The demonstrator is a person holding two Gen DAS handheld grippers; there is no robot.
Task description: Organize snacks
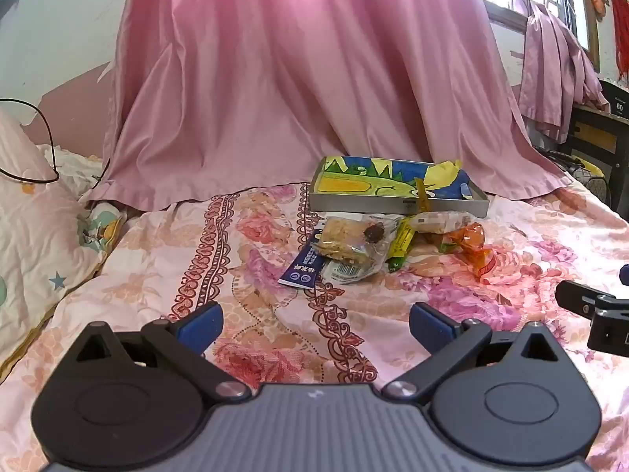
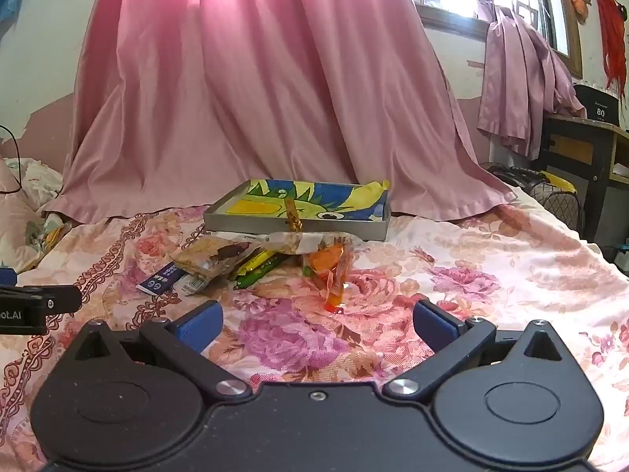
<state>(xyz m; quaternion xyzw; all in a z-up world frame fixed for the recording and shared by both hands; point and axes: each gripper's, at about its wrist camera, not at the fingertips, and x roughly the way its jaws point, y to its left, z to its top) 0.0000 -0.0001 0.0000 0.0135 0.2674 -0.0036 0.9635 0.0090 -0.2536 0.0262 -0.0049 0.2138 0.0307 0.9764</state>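
Left gripper [image 1: 316,328] and right gripper [image 2: 317,328], both spread and empty, face overlapping snack packets [image 1: 355,246] partly hiding the tray [image 1: 397,204] front.

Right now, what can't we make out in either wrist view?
- Blue packet: far end hidden under the clear cracker pack, both views.
- Tray: its floor behind the near wall, low camera angle.
- Orange wrapper: contents unreadable, glare.
- Right gripper: cut off by the left view's edge.
- Printed text on the packets: too small.
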